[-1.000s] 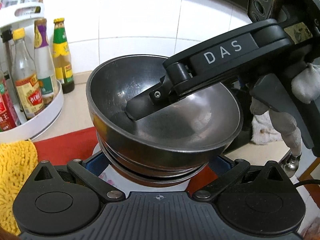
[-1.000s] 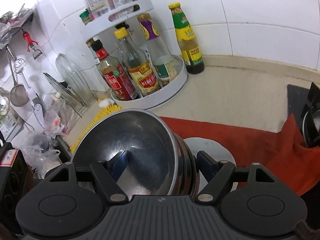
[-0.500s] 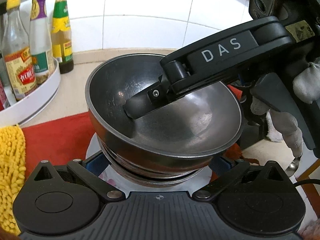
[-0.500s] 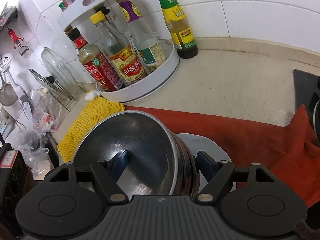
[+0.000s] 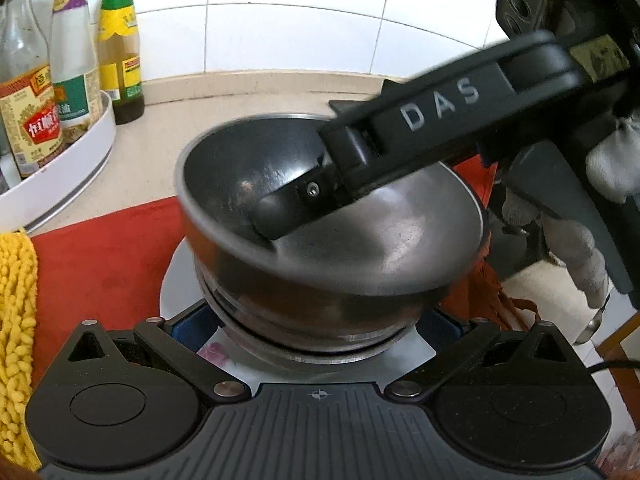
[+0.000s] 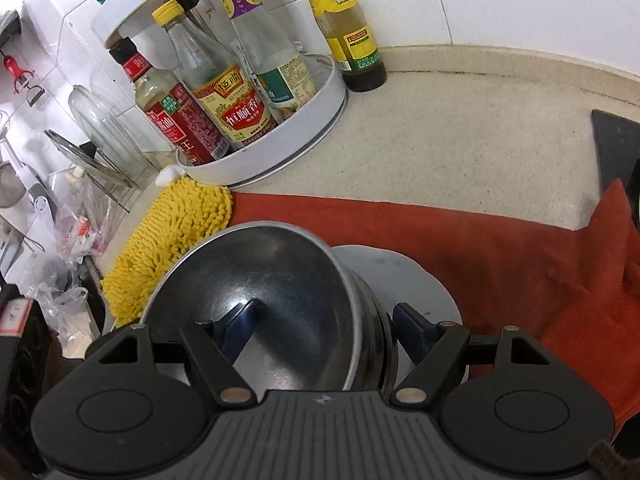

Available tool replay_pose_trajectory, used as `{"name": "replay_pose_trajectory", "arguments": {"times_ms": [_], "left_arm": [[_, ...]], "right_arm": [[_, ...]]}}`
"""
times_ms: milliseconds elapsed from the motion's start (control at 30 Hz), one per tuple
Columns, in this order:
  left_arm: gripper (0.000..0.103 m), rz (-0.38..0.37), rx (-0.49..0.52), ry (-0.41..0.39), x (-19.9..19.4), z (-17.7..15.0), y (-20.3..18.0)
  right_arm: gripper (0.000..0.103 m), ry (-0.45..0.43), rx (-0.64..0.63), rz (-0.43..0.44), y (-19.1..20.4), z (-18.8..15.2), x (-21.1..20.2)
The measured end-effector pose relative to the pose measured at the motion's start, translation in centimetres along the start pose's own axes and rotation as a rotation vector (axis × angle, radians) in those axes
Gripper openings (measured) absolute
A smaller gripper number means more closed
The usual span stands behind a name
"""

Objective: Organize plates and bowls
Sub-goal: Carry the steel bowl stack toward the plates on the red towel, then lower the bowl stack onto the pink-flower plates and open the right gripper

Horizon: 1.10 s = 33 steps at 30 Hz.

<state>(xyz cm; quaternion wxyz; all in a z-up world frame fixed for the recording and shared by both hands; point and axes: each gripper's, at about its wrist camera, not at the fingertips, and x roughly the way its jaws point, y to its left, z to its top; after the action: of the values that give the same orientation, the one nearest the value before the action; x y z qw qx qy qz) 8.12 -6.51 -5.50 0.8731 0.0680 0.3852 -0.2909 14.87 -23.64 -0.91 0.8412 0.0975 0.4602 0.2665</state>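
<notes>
Counter [image 6: 460,132]: right tongs [image 6: 320,328] pinch bowl [image 6: 280,292] wall, lowering onto plate [image 6: 408,280]; left tongs [image 5: 320,320] gape wide, empty. Next: release.

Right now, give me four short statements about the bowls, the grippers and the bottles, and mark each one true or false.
1. The right gripper has one finger inside the top of the stack of metal bowls. True.
2. The bowls are white ceramic. False: they are dark metal.
3. A white plate lies under the stack, on the red cloth. True.
4. The green-labelled bottle stands inside the white turntable tray. False: it stands on the counter beside it.
</notes>
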Motion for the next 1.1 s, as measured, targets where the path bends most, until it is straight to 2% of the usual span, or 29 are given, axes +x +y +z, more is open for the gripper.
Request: {"name": "replay_pose_trajectory", "arguments": {"times_ms": [233,533,633,767,833,1000,1100], "left_arm": [[0.103,0.023,-0.031,0.018,-0.7,-0.4,0.0],[0.103,0.075,-0.041,-0.005,-3.7,-1.1,-0.3],[0.103,0.081,-0.088,-0.020,-5.1,-1.8,0.1],[0.103,0.089,-0.155,-0.075,-7.5,-2.2,0.6],[0.103,0.114,-0.180,-0.101,-8.5,-2.4,0.7],[0.103,0.235,-0.263,-0.156,-10.8,-2.6,0.9],[0.103,0.300,-0.331,-0.168,-11.5,-2.8,1.0]], "right_arm": [[0.071,-0.042,-0.023,-0.046,0.0,-0.2,-0.9],[0.071,-0.096,-0.026,-0.085,0.4,-1.5,-2.7],[0.071,-0.143,-0.024,-0.081,0.9,-2.4,-4.4],[0.071,-0.205,-0.070,-0.129,2.4,-4.2,-6.6],[0.071,-0.238,-0.092,-0.158,3.3,-5.3,-7.8],[0.073,-0.313,-0.086,-0.202,5.6,-8.2,-9.9],[0.075,-0.369,-0.103,-0.264,7.1,-9.9,-10.6]]}}
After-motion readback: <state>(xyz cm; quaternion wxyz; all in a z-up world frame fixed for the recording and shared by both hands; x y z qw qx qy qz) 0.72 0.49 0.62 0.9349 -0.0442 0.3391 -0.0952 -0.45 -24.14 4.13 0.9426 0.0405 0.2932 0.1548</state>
